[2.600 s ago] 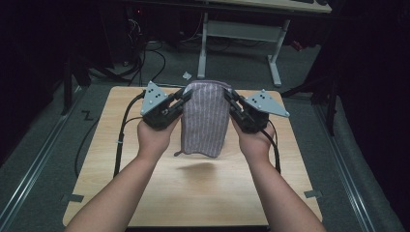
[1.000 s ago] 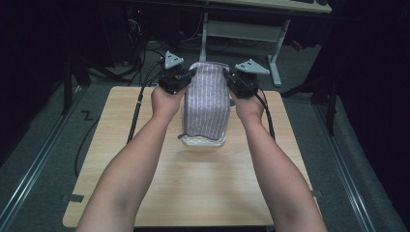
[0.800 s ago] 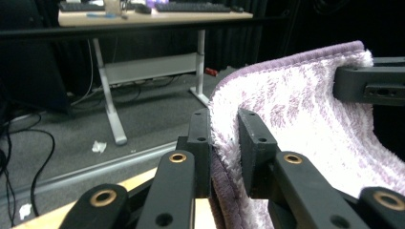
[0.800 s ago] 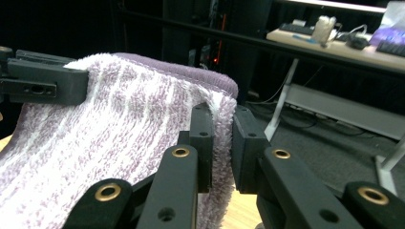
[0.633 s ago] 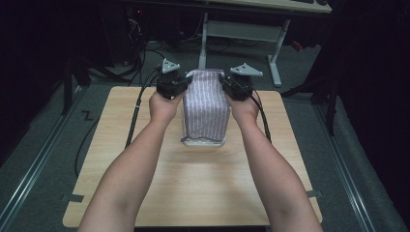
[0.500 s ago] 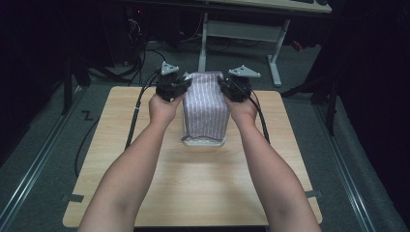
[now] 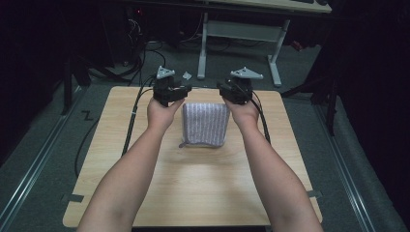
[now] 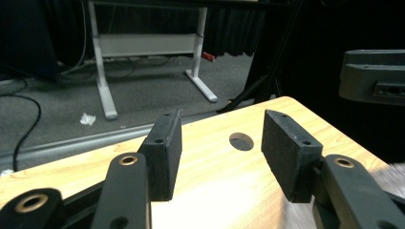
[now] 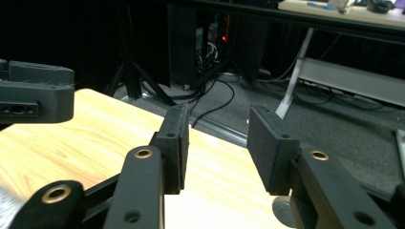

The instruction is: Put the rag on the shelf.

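A: So, what sits nearest in the high view?

B: Two bare forearms rise from the bottom edge over a light wooden table. Above them, at the frame's centre, a folded grey striped cloth lies flat on the table.

A: And the grippers?

B: Just past the cloth's far corners. The left gripper sits at its upper left, the right gripper at its upper right. Neither touches the cloth.

A: Are the fingers holding anything?

B: No. In the left gripper view the fingers stand wide apart with only bare table between them; they have just been opening. The right gripper's fingers have also just been opening, with nothing between them.

A: Farther back?

B: A white desk frame on dark floor.
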The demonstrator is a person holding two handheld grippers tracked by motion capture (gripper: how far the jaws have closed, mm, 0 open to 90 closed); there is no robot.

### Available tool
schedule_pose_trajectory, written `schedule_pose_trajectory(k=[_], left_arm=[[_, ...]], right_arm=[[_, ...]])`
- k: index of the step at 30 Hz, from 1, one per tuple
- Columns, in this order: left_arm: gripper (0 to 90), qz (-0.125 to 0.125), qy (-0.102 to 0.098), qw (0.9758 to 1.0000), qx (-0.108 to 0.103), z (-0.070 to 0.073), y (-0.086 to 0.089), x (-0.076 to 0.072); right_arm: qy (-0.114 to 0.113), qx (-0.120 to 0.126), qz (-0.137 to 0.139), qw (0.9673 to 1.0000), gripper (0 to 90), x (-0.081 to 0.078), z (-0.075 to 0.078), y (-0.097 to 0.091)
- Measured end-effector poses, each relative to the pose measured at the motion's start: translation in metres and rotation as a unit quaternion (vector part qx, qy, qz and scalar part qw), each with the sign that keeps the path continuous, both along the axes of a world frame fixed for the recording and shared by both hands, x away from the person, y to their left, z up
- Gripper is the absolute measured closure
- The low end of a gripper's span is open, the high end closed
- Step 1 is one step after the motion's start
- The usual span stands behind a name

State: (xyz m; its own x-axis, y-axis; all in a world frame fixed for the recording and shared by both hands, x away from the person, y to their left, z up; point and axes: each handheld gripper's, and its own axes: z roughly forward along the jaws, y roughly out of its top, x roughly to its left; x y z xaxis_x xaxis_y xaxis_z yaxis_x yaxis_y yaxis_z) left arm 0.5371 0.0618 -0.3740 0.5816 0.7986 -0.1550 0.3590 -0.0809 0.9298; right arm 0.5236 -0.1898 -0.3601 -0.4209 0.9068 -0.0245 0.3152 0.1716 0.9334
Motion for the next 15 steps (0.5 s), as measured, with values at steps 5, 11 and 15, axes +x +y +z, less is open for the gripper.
schedule_pose_trajectory(k=[5,11,15], left_arm=[[47.3,-0.002,-0.013,0.9999,0.003,0.0,0.0,-0.012],[46.7,-0.011,-0.035,0.9993,0.003,0.008,0.002,-0.033],[45.8,-0.017,-0.056,0.9981,0.016,0.01,0.0,-0.048]], right_arm=[[0.002,-0.007,0.004,1.0,54.6,-0.009,-0.001,0.005],[-0.011,-0.022,0.008,0.9997,52.1,-0.032,-0.001,0.003],[-0.018,-0.022,0.009,0.9996,51.3,-0.048,0.0,-0.006]])
